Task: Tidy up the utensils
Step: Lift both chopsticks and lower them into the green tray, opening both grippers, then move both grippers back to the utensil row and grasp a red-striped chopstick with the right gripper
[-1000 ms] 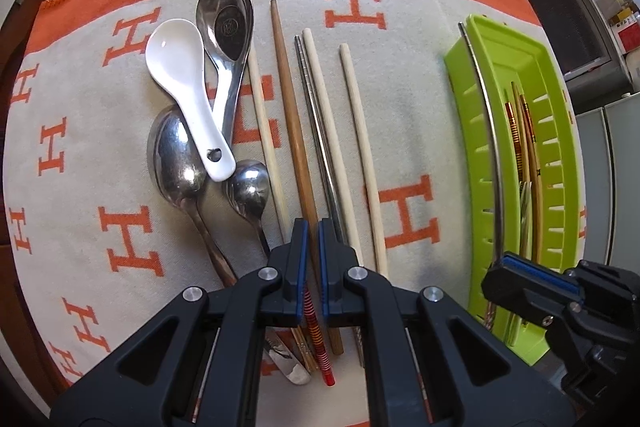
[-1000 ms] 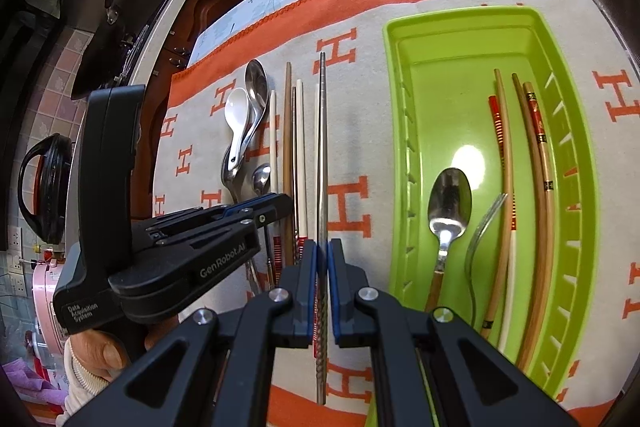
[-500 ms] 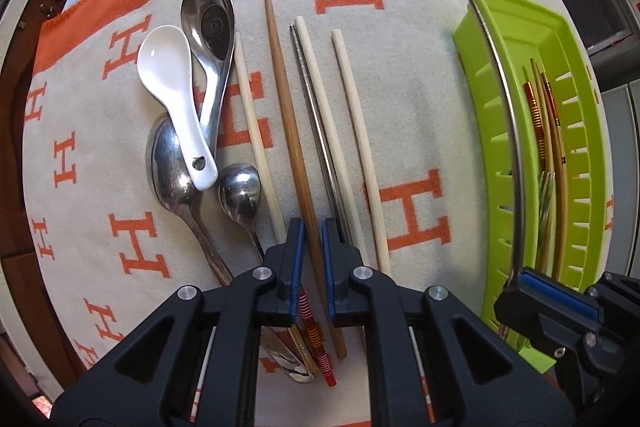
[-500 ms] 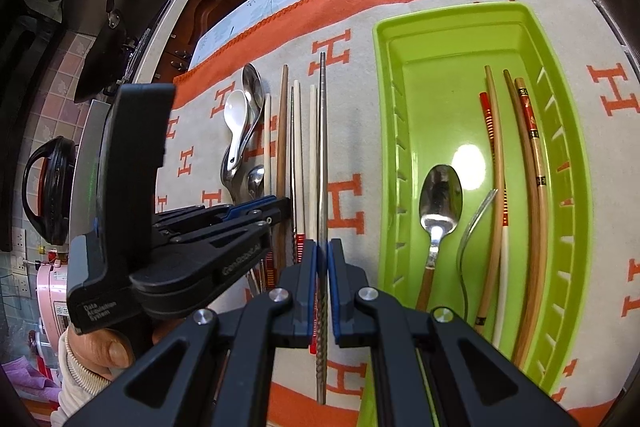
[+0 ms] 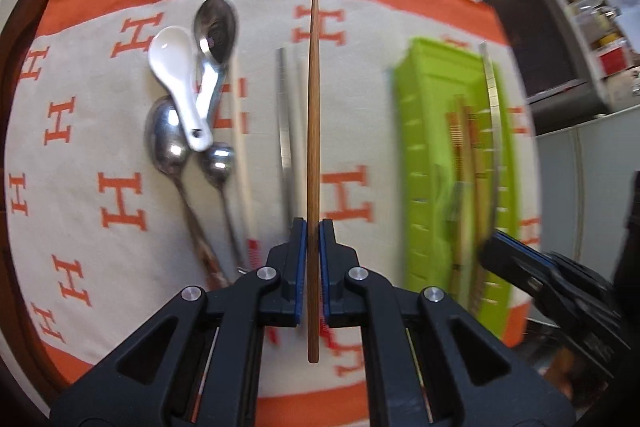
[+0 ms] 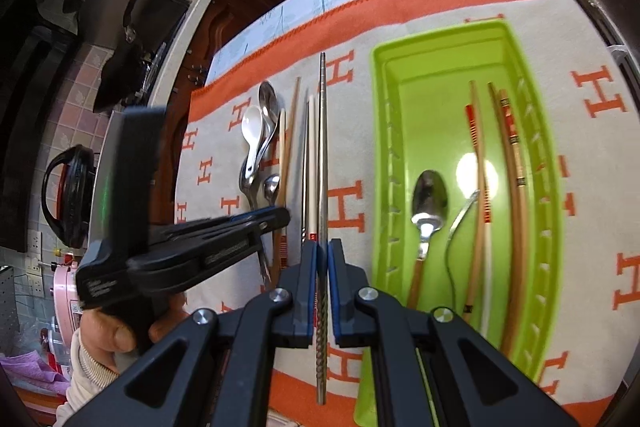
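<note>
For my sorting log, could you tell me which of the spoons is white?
The short ceramic spoon on the cloth, lying across the metal spoons; every other spoon, including the one in the green tray, is shiny metal.

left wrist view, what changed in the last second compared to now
The left gripper, already shut on the brown wooden chopstick, has lifted it off the orange-and-cream cloth towards the green plastic tray. The right gripper stays clamped on the steel chopstick. The white ceramic spoon and metal spoons have not moved.
</note>
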